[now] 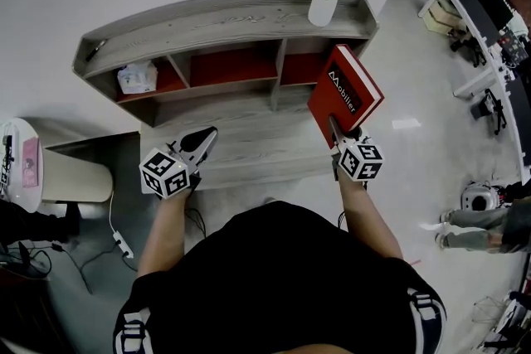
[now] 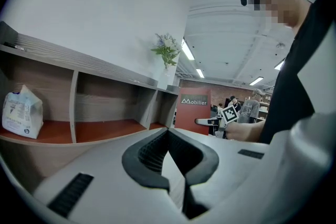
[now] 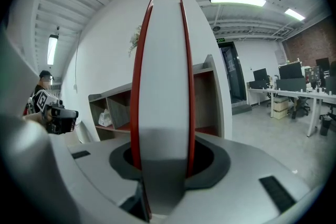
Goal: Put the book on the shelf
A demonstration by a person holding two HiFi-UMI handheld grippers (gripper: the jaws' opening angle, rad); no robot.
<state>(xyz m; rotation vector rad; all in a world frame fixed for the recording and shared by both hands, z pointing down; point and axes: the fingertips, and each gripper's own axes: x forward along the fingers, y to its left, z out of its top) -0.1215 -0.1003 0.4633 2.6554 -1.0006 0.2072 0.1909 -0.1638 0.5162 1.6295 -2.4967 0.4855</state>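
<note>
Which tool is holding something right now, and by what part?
The right tool grips the red book across its covers at the lower end. The left tool is shut and empty.

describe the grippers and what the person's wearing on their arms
The left gripper and right gripper have pale grey shells with dark pads lining the jaws. Each carries a white cube printed with black square markers. The person wears a black short-sleeved top with white striped cuffs; no cables show.
</note>
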